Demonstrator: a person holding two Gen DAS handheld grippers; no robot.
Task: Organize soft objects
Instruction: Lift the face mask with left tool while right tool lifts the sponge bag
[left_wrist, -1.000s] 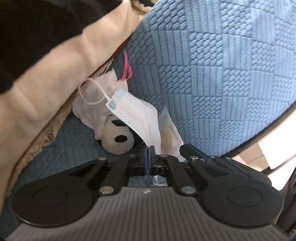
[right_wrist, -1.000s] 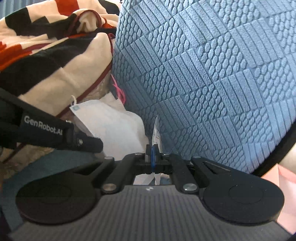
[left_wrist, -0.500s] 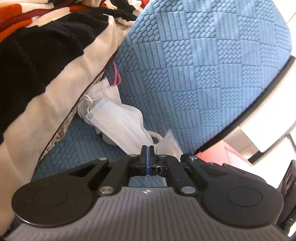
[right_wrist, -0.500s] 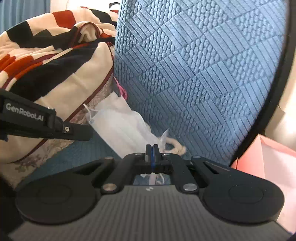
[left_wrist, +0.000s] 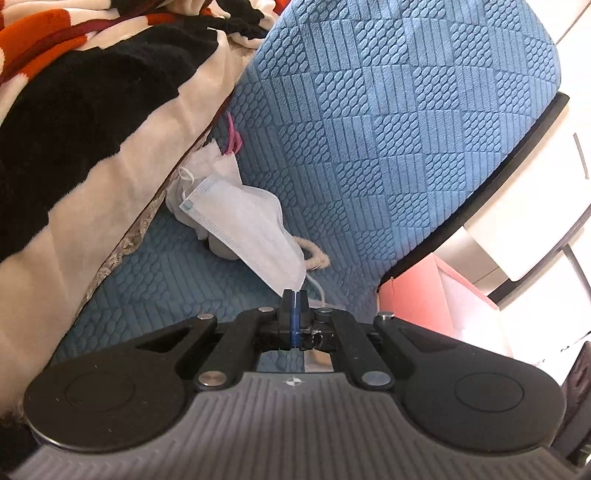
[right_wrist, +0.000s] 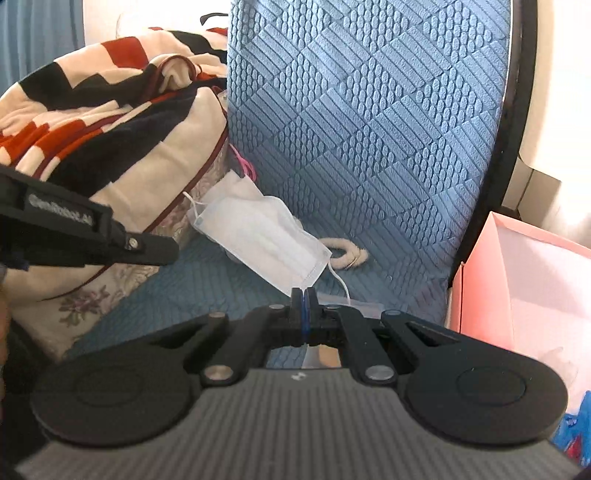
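Support surface: blue textured sofa seat (left_wrist: 177, 266) w/ matching blue backrest (left_wrist: 388, 129) rising behind it; quilted relief pattern on both. Black trim runs along the backrest's right edge.

Lying on seat:
- Folded blanket (left_wrist: 74, 129), black/cream/orange-red stripes, floral border, occupies left side, leans against backrest.
- White face mask (right_wrist: 258, 240), at the seat/backrest corner, just beside blanket; near end raised off the seat.
- More white fabric (left_wrist: 212, 160) behind mask, wedged against blanket; type unclear.
- Pink cord (left_wrist: 234, 142) at the crease, between blanket and backrest.
- Cream rope loop (right_wrist: 347, 254), at foot of backrest, right of mask.
- Clear flat packet (right_wrist: 360, 305) at front edge, partly hidden.
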